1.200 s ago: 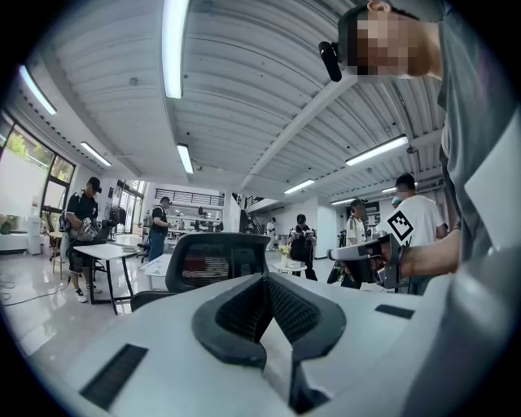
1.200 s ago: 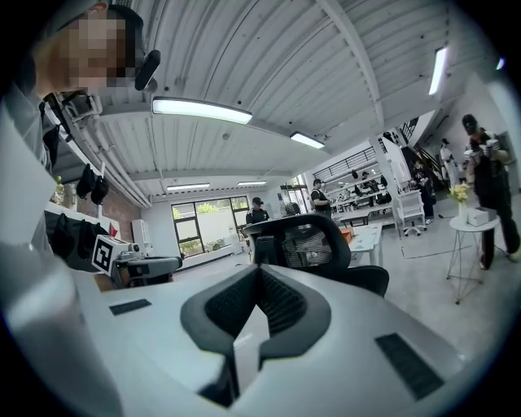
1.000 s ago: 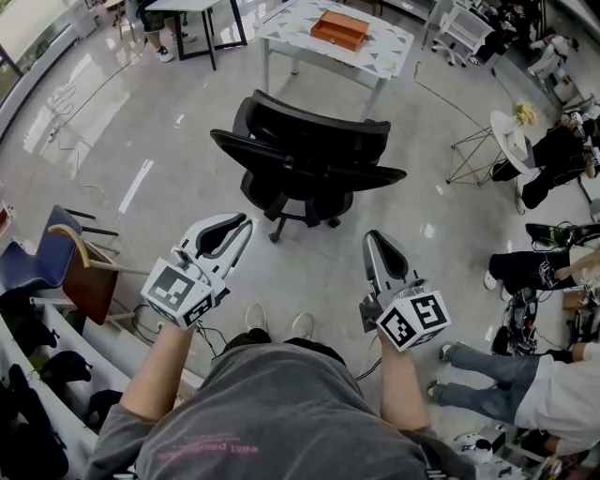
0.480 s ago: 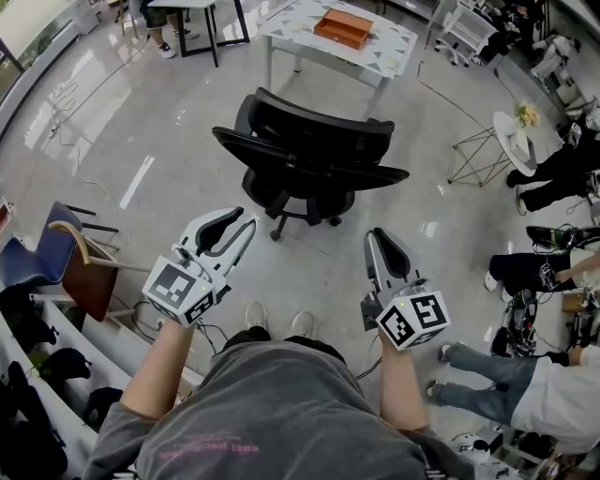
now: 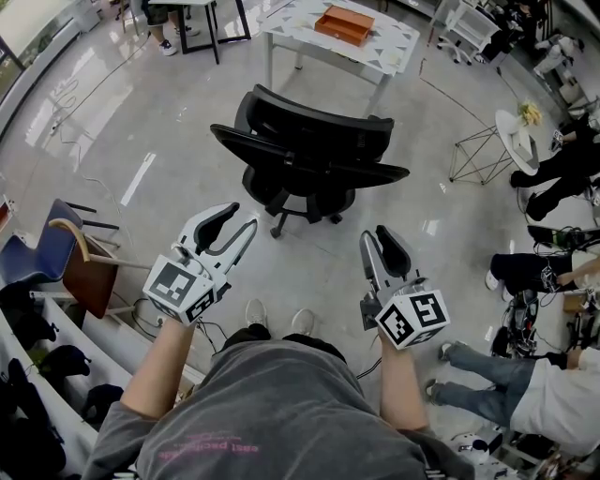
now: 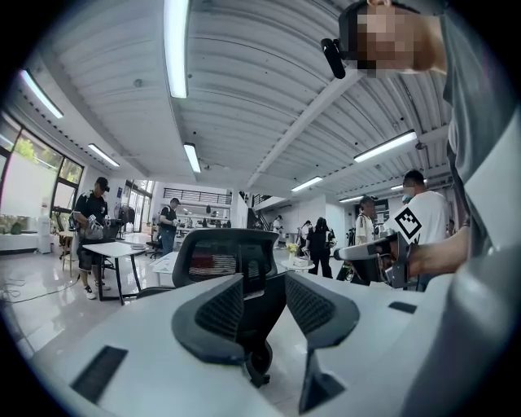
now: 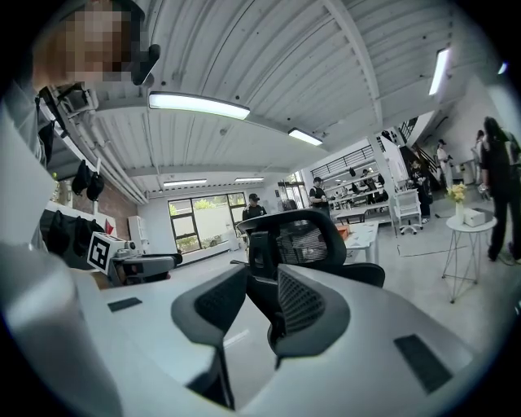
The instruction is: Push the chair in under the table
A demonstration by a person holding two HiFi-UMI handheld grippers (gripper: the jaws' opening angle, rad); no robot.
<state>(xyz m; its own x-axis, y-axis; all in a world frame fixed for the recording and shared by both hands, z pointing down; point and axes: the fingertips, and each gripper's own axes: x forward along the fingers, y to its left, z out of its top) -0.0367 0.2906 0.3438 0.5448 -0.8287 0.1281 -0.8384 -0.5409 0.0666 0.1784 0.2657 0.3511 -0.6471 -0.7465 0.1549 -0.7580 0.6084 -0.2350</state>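
Fingers (image 5: 214, 221) on my left gripper (image 5: 242, 216) and right gripper (image 5: 377, 232) are opening up, nothing in them, chair (image 5: 309, 150) dead ahead between both, backrest toward me, surface (image 5: 384, 47) beyond.

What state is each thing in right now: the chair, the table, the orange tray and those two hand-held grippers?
chair: upright, out on the floor, not under the table.
table: beyond the chair, tray on top.
orange tray: flat on the table.
left hand-held gripper: jaws opening, nothing between them.
right hand-held gripper: jaws opening, nothing between them.
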